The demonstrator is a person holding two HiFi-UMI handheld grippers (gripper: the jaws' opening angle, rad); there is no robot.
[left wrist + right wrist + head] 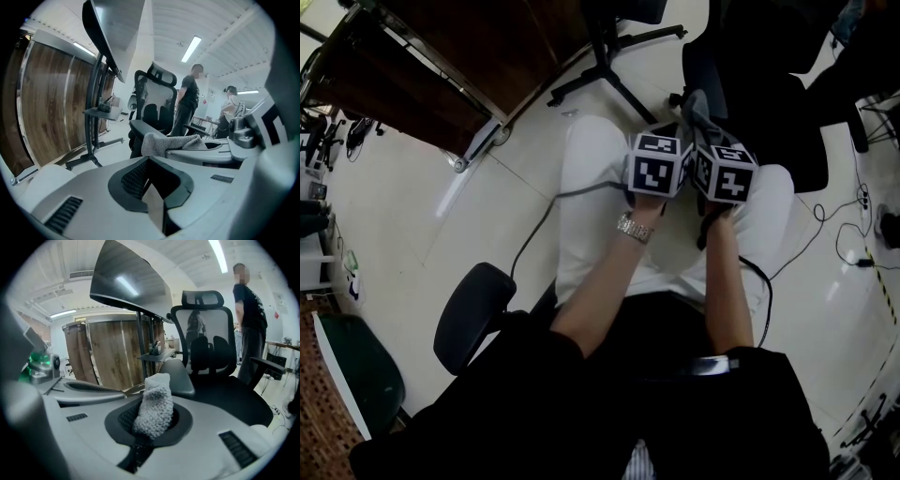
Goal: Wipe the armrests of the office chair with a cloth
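Both grippers are held close together over the person's lap, and their marker cubes (656, 164) (724, 172) sit side by side. My right gripper (151, 425) is shut on a grey knitted cloth (154, 408), which sticks up out of the jaws (697, 111). My left gripper (150, 185) is shut with nothing in it. The cloth (164, 142) also shows in the left gripper view, draped over the right gripper's jaw. A black mesh office chair (211, 348) stands just ahead. Its near armrest (180, 376) lies beyond the cloth, apart from it. The far armrest (267, 364) is at the right.
The person sits on another chair with a black armrest (473, 314) at the left. A wood-panelled desk on a metal stand (469, 84) is ahead on the left. Cables (839, 234) trail over the pale floor on the right. A person (251, 319) stands behind the office chair.
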